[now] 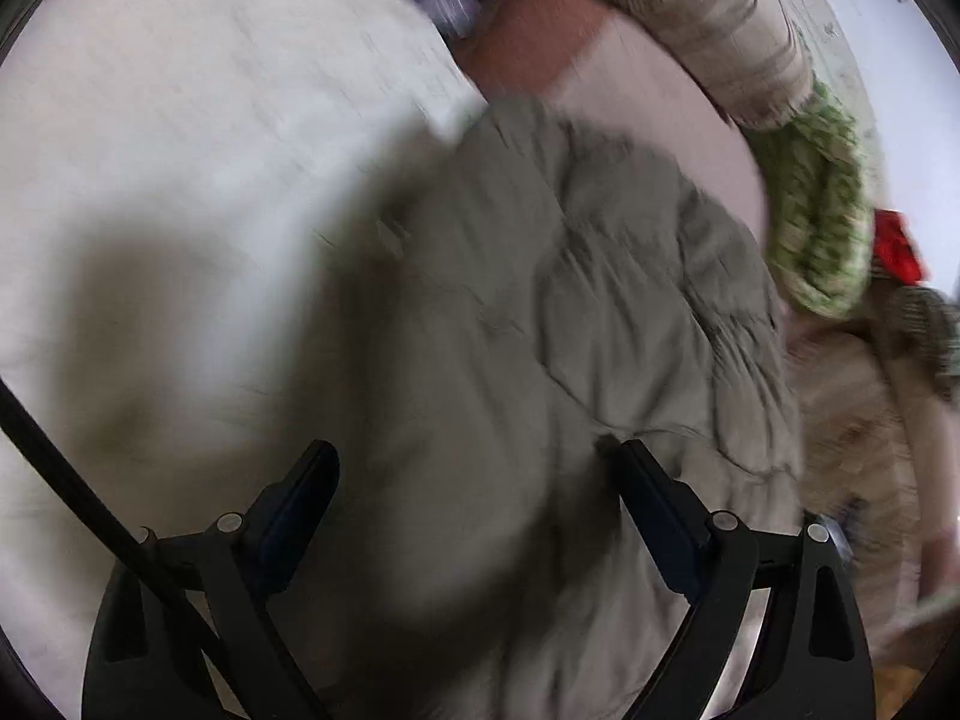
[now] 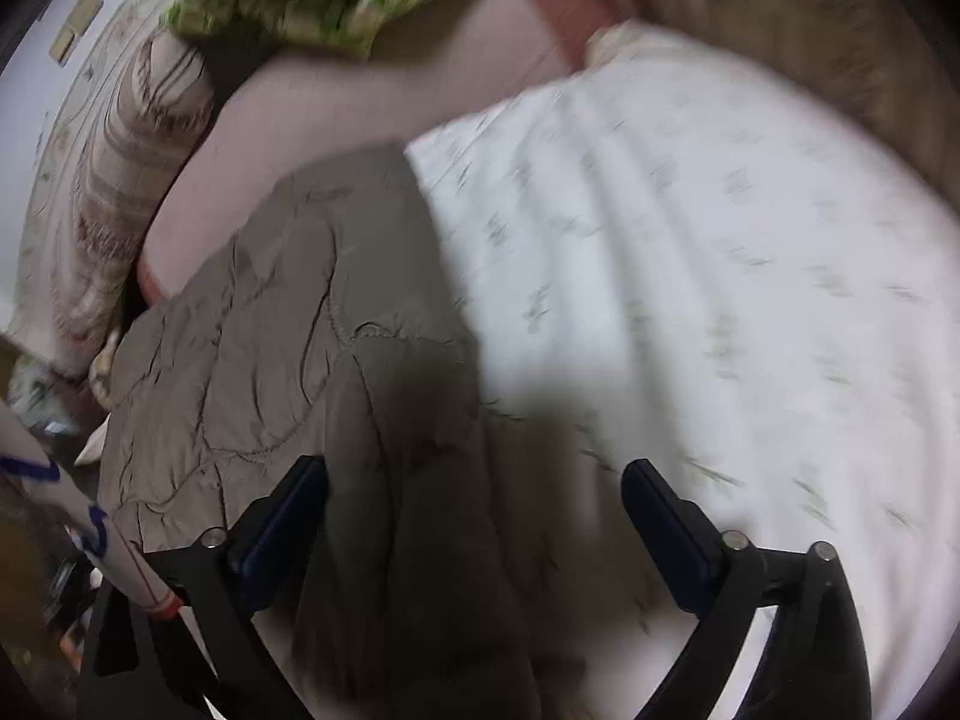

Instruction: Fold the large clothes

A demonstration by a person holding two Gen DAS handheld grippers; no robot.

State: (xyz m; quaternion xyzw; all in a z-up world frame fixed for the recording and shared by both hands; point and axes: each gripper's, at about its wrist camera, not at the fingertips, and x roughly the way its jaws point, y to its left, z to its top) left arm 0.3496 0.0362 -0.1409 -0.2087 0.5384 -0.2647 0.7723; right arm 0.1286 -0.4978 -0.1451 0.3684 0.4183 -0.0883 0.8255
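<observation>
A quilted grey-brown garment [image 1: 600, 312] lies rumpled on the bed's white patterned sheet [image 2: 690, 252], directly ahead of and between both sets of jaws. The left gripper [image 1: 474, 480] and right gripper [image 2: 474, 492] hover spread wide, grasping nothing; the fold appears between grips, and the next move likely calls for pinching an edge. Beyond the jaws, a striped pillow [image 2: 126, 180] and green floral bedding [image 1: 816, 210] crowd the far side.

Both fisheye views are dimly lit and smeared by motion blur (edges curved, corners vignetted black); soft shadows are cast below centre.
</observation>
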